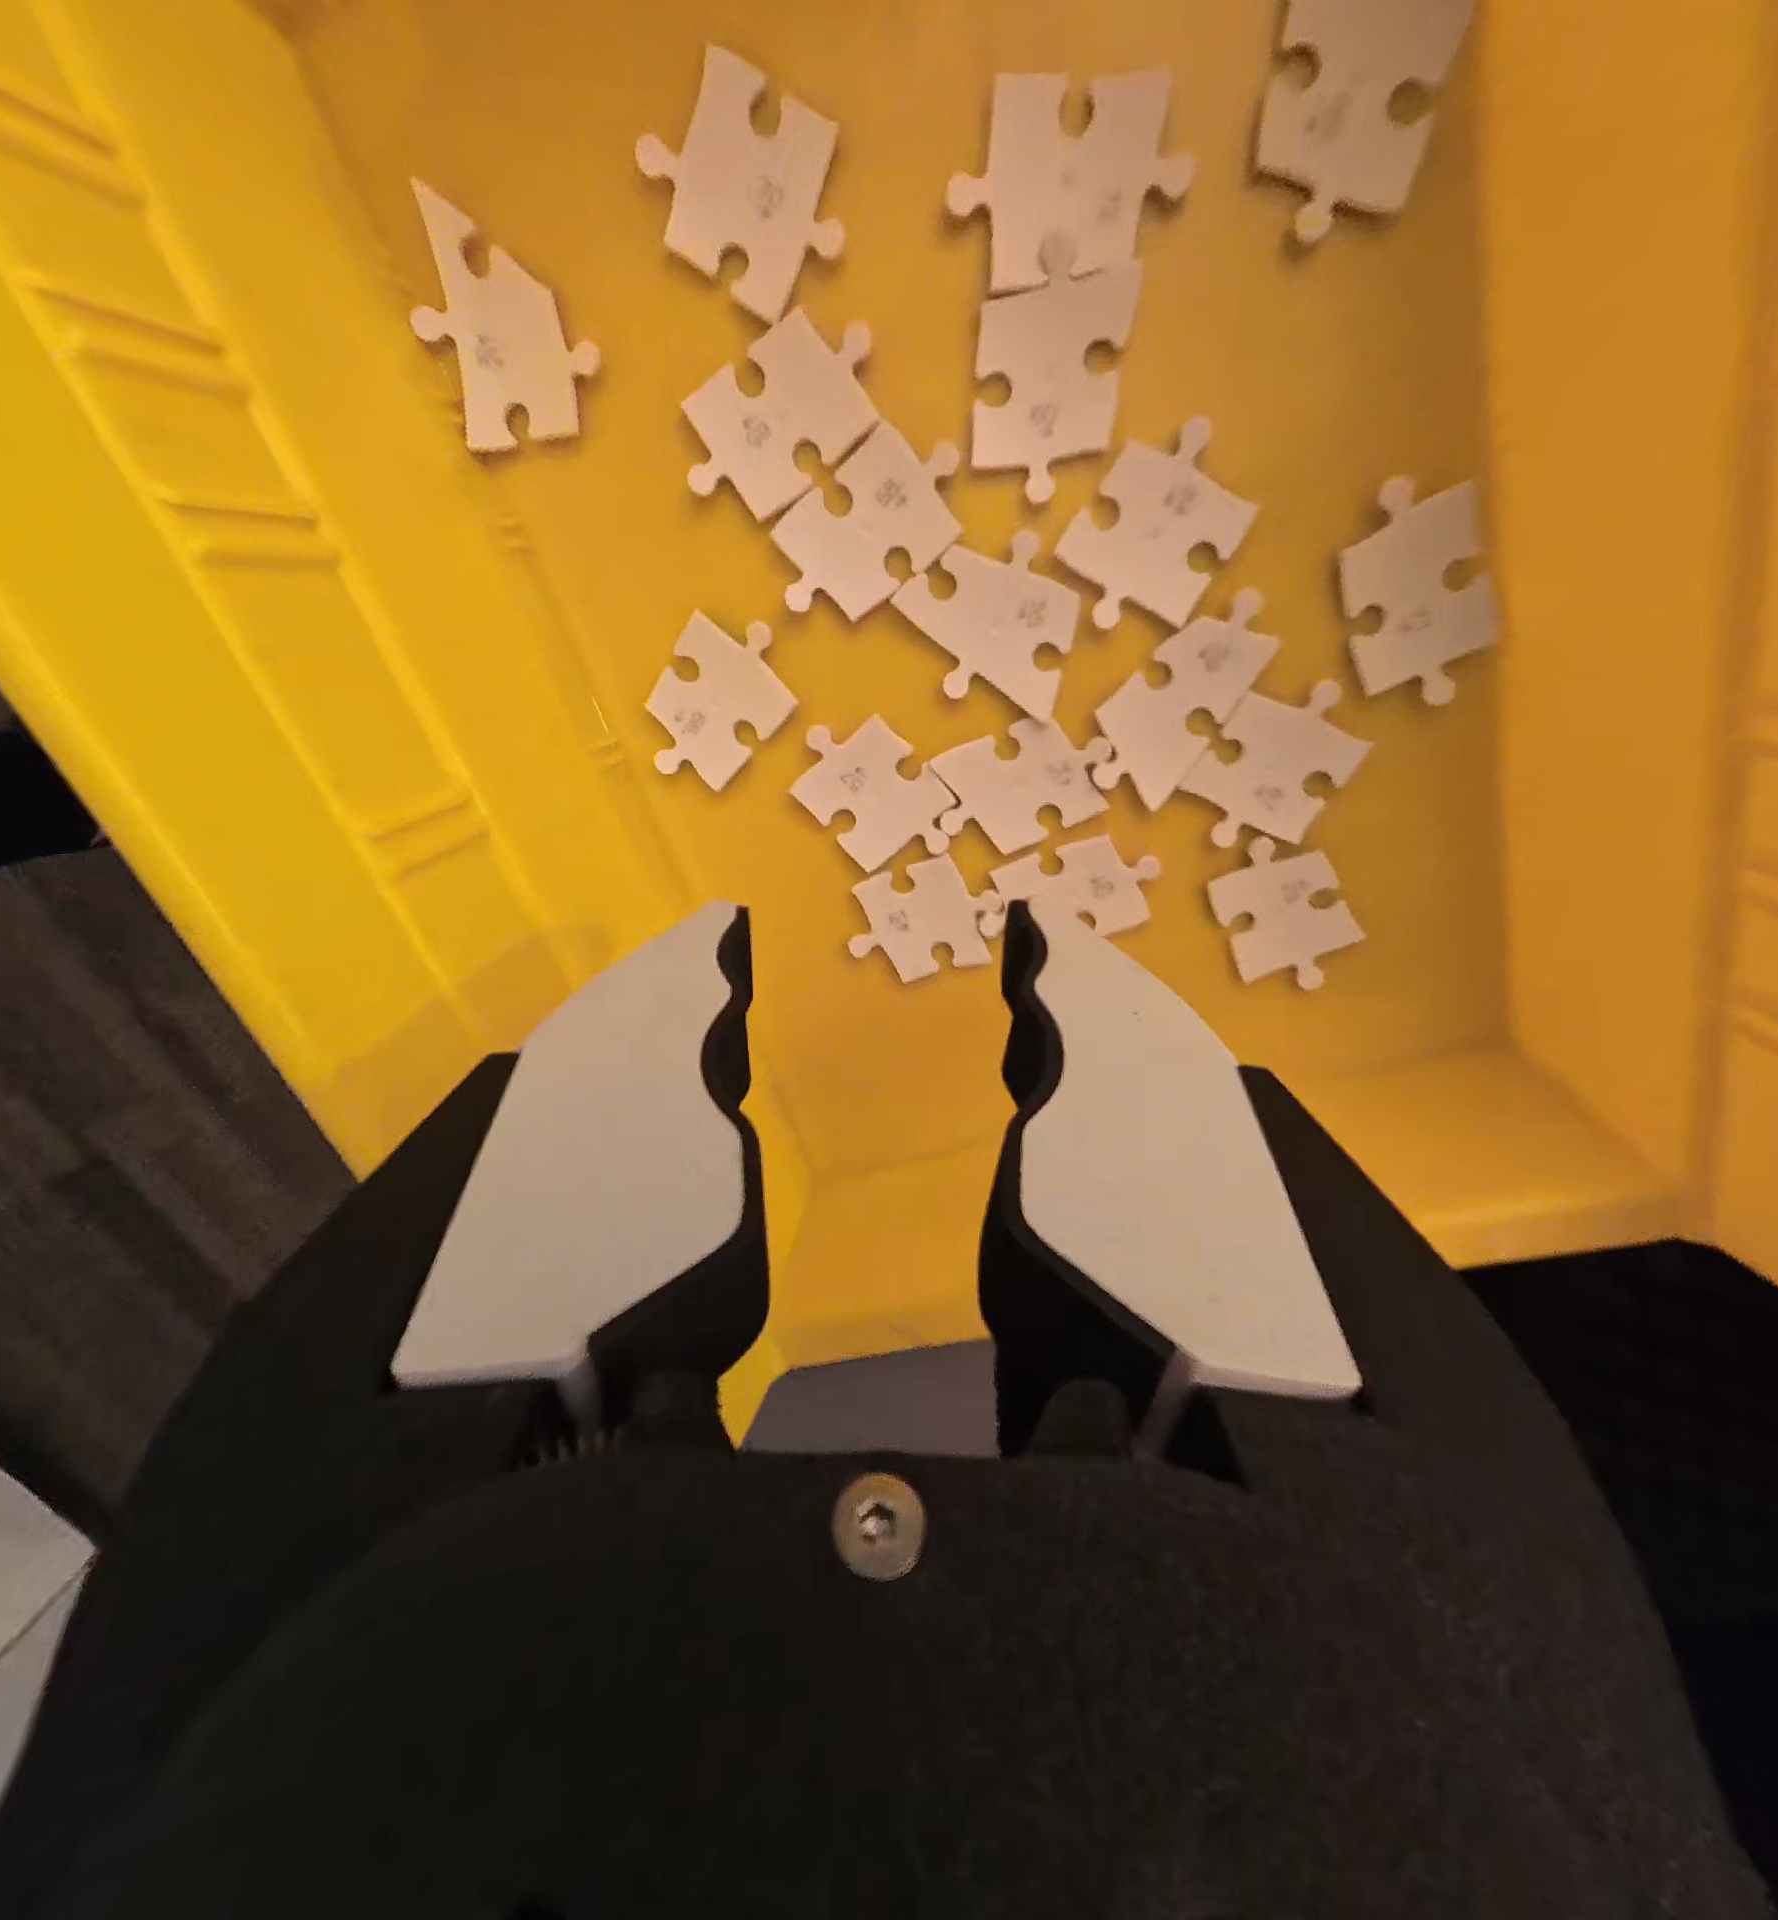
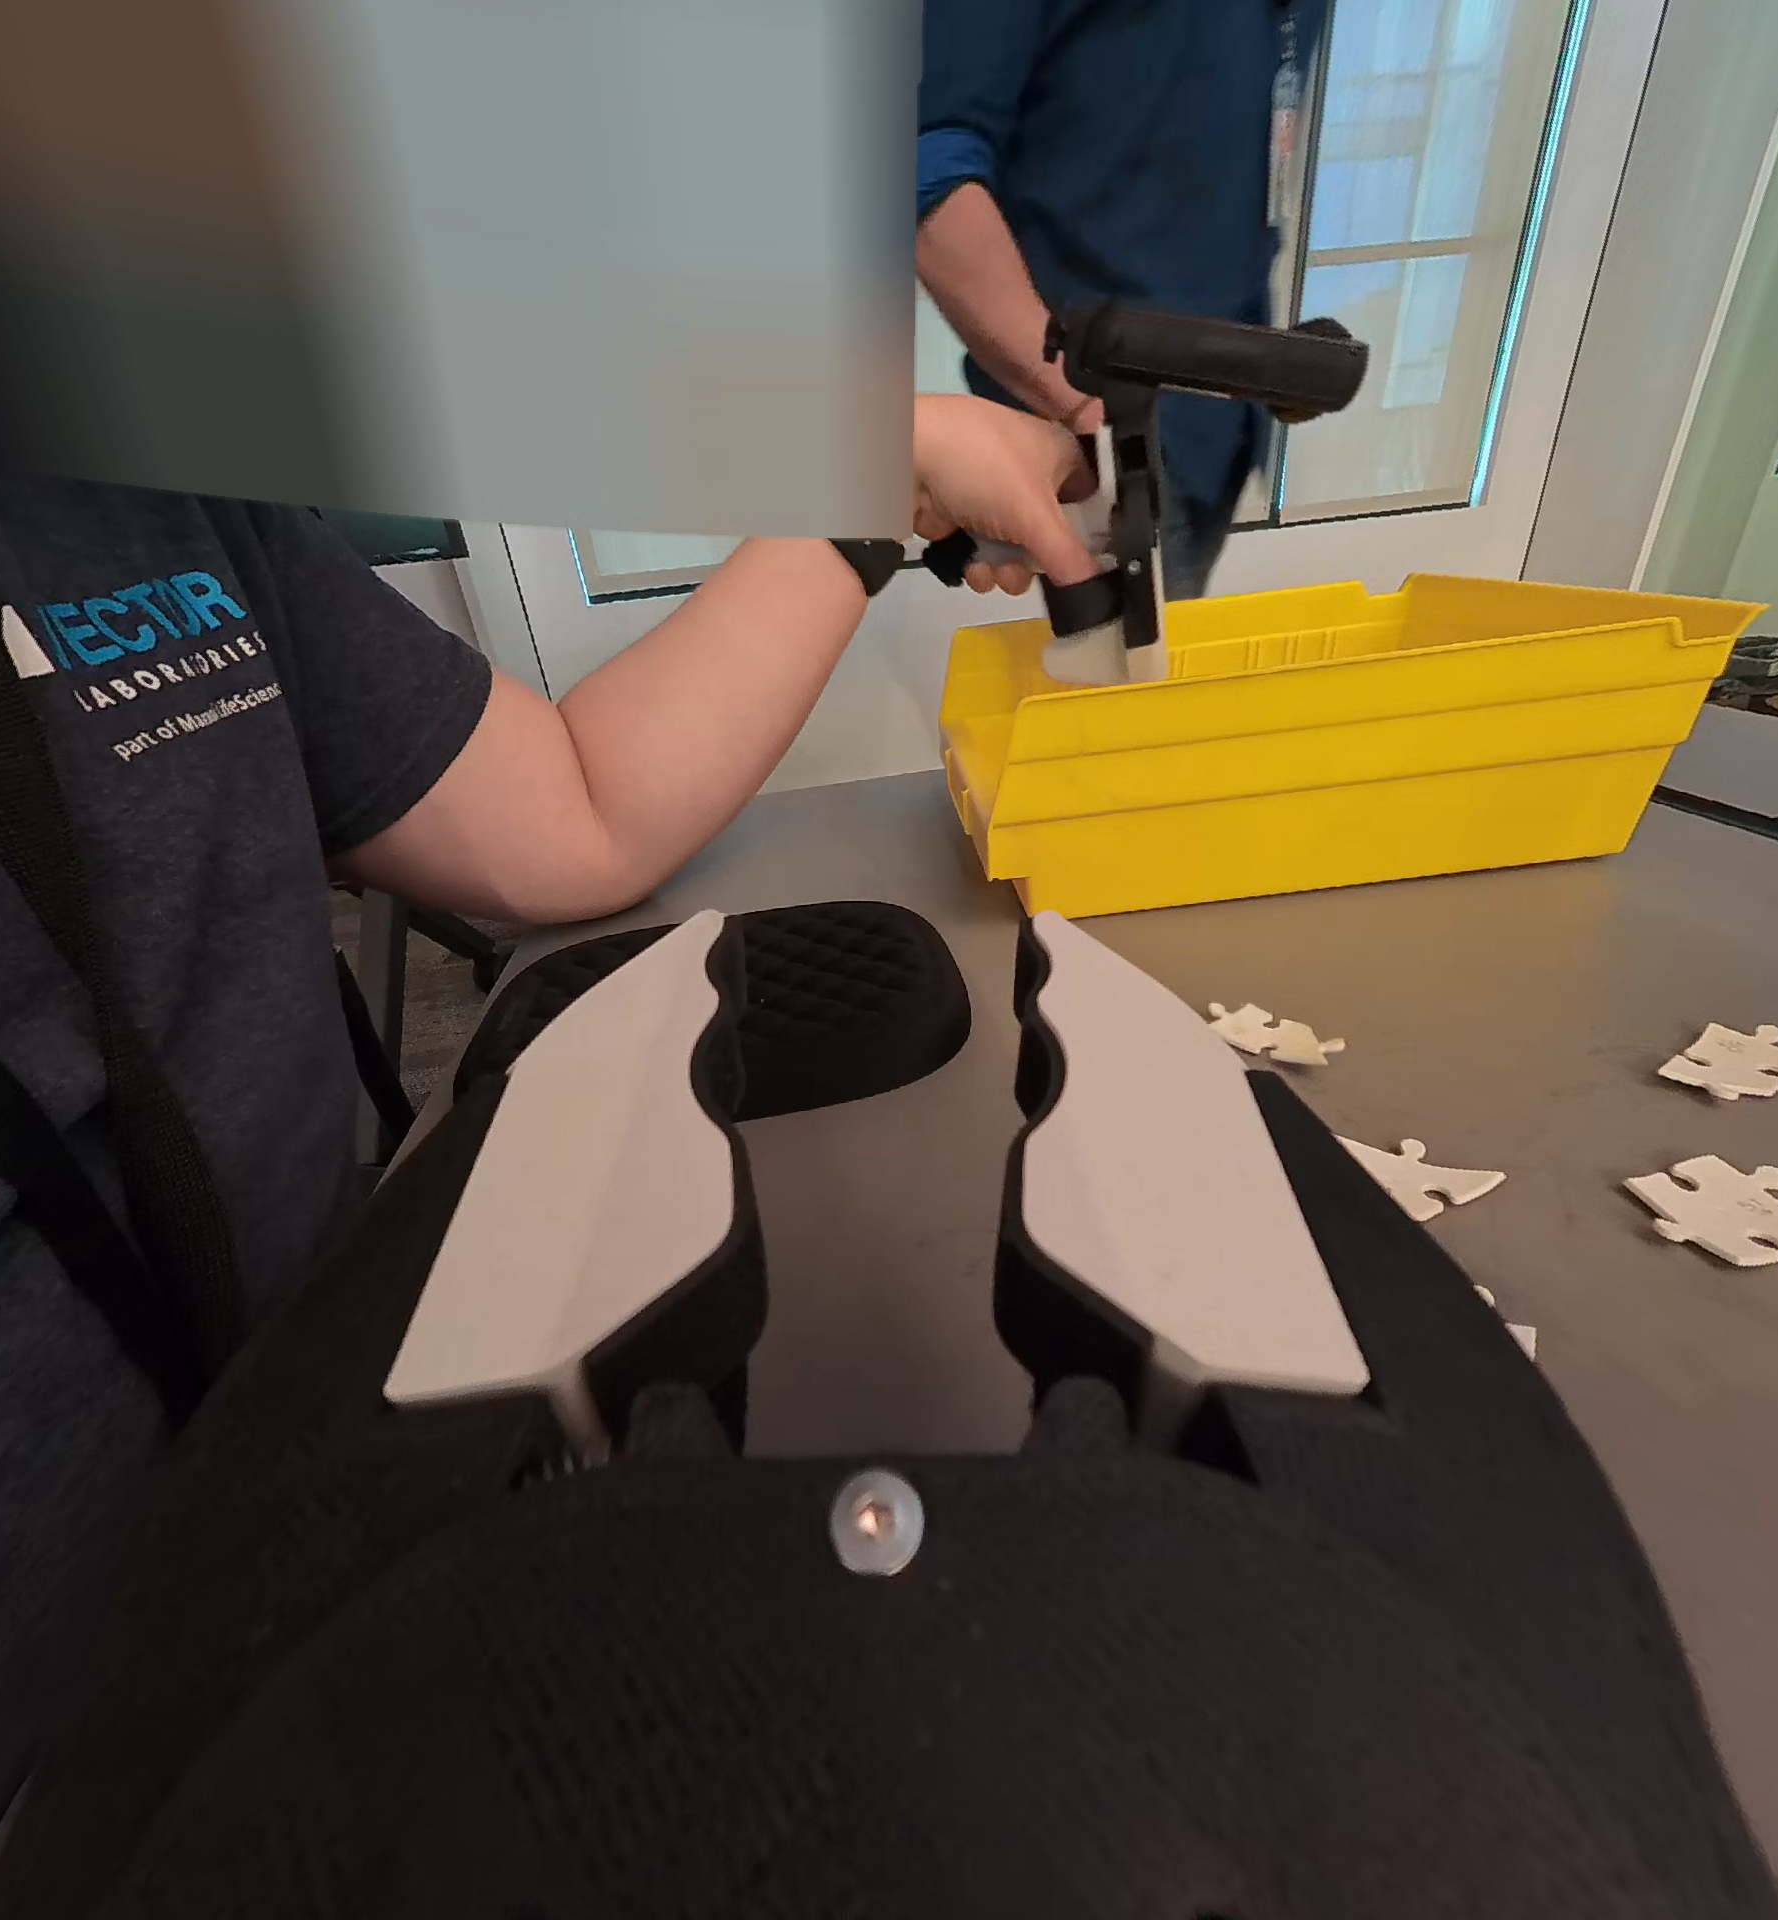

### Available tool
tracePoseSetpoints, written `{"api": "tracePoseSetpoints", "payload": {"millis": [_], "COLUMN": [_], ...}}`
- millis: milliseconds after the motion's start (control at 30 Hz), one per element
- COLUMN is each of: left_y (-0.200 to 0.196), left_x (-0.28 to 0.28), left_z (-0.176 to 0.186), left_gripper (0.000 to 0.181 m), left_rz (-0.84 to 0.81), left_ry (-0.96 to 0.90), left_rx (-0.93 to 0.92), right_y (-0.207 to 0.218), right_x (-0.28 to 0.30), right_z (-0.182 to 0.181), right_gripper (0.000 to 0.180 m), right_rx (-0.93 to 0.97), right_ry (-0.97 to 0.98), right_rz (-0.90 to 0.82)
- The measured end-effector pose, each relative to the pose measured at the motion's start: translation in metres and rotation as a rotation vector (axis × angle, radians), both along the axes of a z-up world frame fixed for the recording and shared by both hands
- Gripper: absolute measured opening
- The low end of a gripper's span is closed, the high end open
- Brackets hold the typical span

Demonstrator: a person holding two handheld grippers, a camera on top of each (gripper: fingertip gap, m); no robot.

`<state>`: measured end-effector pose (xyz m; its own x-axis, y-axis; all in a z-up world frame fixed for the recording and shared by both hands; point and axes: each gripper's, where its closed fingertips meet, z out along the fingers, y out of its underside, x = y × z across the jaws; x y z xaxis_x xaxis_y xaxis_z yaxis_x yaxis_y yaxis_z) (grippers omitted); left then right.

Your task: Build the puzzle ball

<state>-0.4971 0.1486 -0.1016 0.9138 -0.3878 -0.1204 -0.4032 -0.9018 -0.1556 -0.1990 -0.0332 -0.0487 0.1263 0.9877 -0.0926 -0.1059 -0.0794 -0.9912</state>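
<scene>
- The left gripper (image 1: 877,914), white-fingered on a black body, hangs released and empty inside the yellow plastic bin (image 1: 1612,727), above scattered white cardboard puzzle pieces (image 1: 1010,623) on its floor.
- The right gripper (image 2: 874,925) is likewise released and empty over the grey table (image 2: 1280,935), where more loose white pieces (image 2: 1726,1210) lie.
- A black mesh pad (image 2: 843,987) sits beyond its fingers.

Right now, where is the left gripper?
In the right wrist view the left gripper dips into the yellow bin's left end; its own view shows it open above white puzzle pieces.

Grey table (image 2: 1280,935): yellow bin (image 2: 1332,790), loose puzzle pieces (image 2: 1726,1210), black pad (image 2: 854,997), perhaps.
</scene>
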Motion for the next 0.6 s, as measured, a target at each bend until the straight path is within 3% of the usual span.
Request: {"api": "tracePoseSetpoints", "payload": {"millis": [300,600], "left_y": [0.023,0.021], "left_x": [-0.007,-0.009], "left_z": [-0.021,-0.036], "left_gripper": [0.044,0.044], "left_rz": [0.293,0.354], "left_ry": [-0.179,-0.131], "left_rx": [-0.034,-0.083], "right_y": [0.001,0.001], "right_x": [0.001,0.001], "right_z": [0.000,0.000], "right_gripper": [0.051,0.051], "right_rx": [-0.012,-0.009], "right_ry": [0.007,0.007], "right_rz": [0.001,0.002]}}
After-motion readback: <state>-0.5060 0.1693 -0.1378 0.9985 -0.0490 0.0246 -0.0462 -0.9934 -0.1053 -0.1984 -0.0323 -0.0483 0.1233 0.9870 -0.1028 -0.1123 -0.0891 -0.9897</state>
